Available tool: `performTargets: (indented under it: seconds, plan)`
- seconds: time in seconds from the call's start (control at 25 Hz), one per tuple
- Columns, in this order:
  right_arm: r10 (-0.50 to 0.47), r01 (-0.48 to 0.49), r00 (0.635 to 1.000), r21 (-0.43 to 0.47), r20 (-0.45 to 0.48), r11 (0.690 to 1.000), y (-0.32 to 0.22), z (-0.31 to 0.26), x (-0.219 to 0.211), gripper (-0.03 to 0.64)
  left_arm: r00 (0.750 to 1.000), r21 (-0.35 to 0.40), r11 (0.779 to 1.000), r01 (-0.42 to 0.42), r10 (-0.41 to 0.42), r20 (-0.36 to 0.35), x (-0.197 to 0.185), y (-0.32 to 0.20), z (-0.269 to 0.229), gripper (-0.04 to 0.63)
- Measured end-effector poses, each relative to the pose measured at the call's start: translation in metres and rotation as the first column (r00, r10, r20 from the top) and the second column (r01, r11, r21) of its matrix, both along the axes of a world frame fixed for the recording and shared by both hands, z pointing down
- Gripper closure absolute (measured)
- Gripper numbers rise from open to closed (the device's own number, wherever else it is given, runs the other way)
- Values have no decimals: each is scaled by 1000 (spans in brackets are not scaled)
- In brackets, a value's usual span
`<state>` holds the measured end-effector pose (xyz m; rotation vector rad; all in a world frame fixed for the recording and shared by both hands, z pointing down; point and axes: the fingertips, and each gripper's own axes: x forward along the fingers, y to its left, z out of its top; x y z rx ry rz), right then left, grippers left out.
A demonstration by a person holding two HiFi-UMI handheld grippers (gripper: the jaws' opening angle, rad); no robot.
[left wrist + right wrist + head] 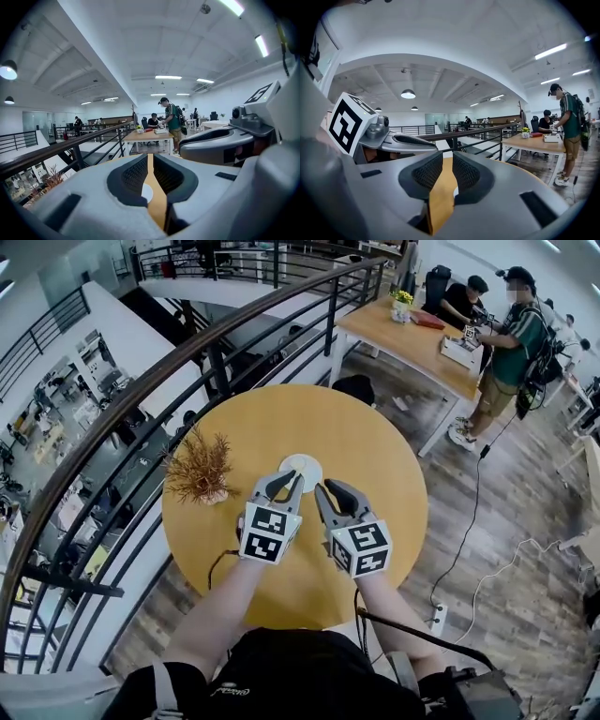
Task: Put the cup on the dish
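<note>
A white round dish (301,471) lies near the middle of the round yellow table (375,456). From above I cannot tell a cup apart from it. Both grippers hover side by side just in front of it, tips pointing at it. My left gripper (292,481) has its jaws drawn together to a thin slit with nothing in it. Through that slit in the left gripper view (150,157) a bit of the white dish (147,192) shows. My right gripper (324,489) keeps a narrow empty gap (446,157), with a white sliver of the dish (455,191) low in it.
A dried brown plant (199,471) in a small pot stands at the table's left side. A dark curved railing (178,362) runs behind and left of the table. Farther back right is a long wooden table (412,341) with a standing person (506,348) beside it.
</note>
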<state>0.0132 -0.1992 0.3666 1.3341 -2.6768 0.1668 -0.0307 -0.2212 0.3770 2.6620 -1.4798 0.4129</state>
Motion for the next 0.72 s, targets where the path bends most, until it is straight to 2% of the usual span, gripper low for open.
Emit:
performTargets:
  seconds: [0.12,0.44,0.72]
  plan:
    - [0,0,1000,14,6,1000,2,-10,-3,555,1000,14,1000,-8,9,-20,1,6,-9,558]
    - [14,-15,1000,30,2,999,5,-18,-3,578,1000,44,999,-18,19,-19,-1,13,-18,569]
    - [22,-22,1000,31,6,999,5,-19,-1,583,1000,37,999,-12,13,-24,-4,15,-19,569]
